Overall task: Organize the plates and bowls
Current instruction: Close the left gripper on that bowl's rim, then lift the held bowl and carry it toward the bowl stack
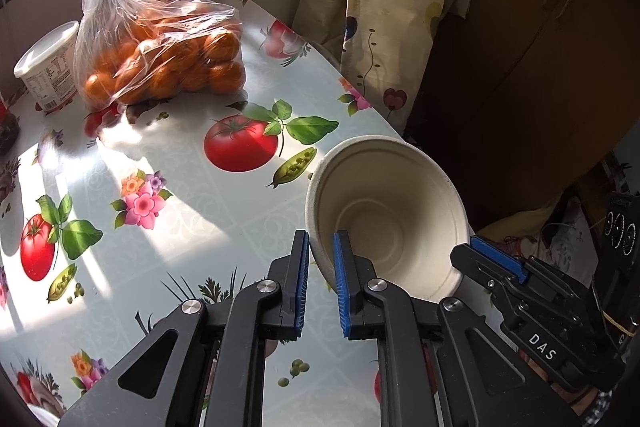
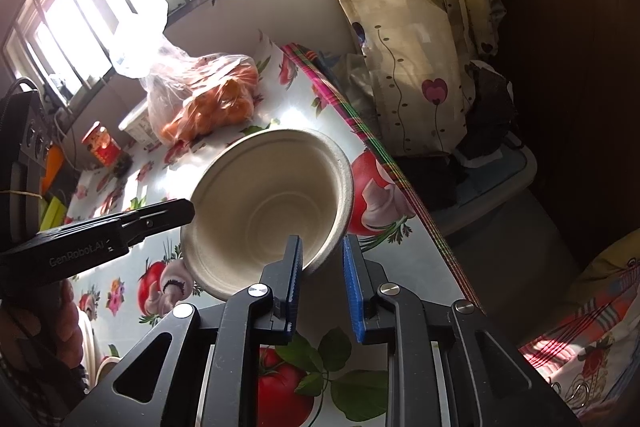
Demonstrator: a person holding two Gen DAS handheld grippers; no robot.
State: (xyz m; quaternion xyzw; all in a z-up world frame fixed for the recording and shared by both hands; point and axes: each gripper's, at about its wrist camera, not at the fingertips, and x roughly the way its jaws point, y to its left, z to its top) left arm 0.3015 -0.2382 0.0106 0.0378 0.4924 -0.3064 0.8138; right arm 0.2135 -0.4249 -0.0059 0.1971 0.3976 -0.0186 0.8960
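Note:
A cream paper bowl (image 1: 386, 215) is held tilted above the table, its opening facing both cameras. My left gripper (image 1: 322, 267) straddles the bowl's left rim, one blue pad inside and one outside, and looks closed on it. My right gripper (image 2: 320, 267) straddles the opposite rim of the same bowl (image 2: 272, 203), with a visible gap at its outer pad. In the left wrist view the right gripper (image 1: 496, 263) shows at the bowl's right rim. In the right wrist view the left gripper (image 2: 176, 213) shows at the bowl's left rim.
The table (image 1: 168, 187) has a glossy fruit-print cloth. A plastic bag of oranges (image 1: 168, 63) and a white tub (image 1: 48, 67) stand at the back. A red can (image 2: 102, 143) is at far left. Curtains (image 1: 380, 7) hang beyond the table's right edge (image 2: 400, 171).

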